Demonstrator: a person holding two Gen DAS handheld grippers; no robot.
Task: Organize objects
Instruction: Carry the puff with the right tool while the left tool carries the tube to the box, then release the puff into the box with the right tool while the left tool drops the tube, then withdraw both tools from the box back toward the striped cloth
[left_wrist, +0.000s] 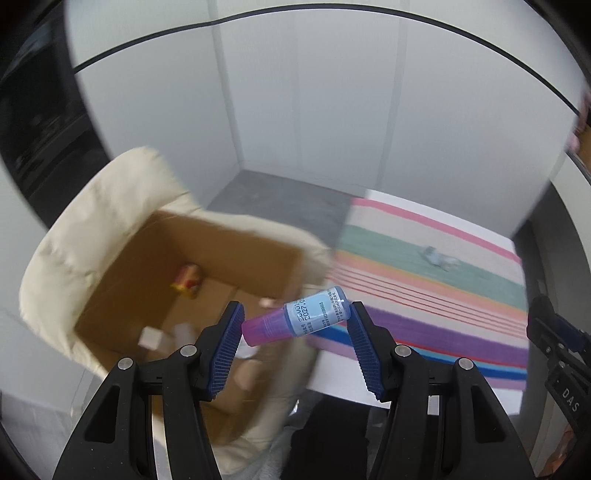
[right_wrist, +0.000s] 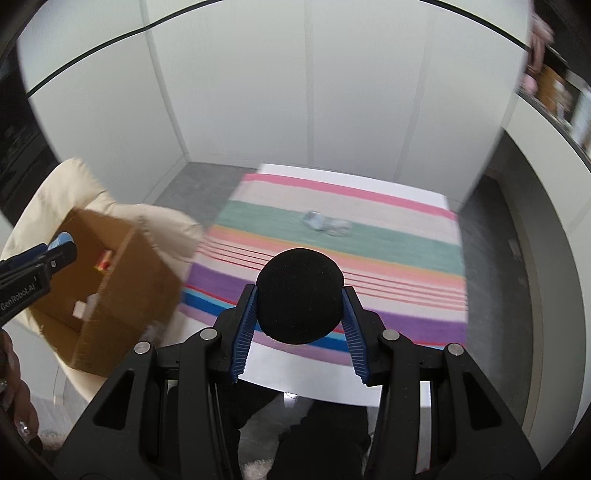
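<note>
Objects are being gathered: a small pink-and-blue plastic bottle (left_wrist: 295, 320) is clamped lengthwise by the left gripper (left_wrist: 293, 339) above the open brown cardboard box (left_wrist: 192, 295), seemingly for dropping in, while a black foam ball (right_wrist: 299, 295) is pinched by the right gripper (right_wrist: 299, 328) over the striped cloth (right_wrist: 369, 258)

We see the left gripper (left_wrist: 295, 325) clamping a small pink-and-blue bottle (left_wrist: 295, 320) crosswise between its fingers (left_wrist: 226, 347), above an open box (left_wrist: 192, 295) beside the striped cloth (left_wrist: 424, 288).
</note>
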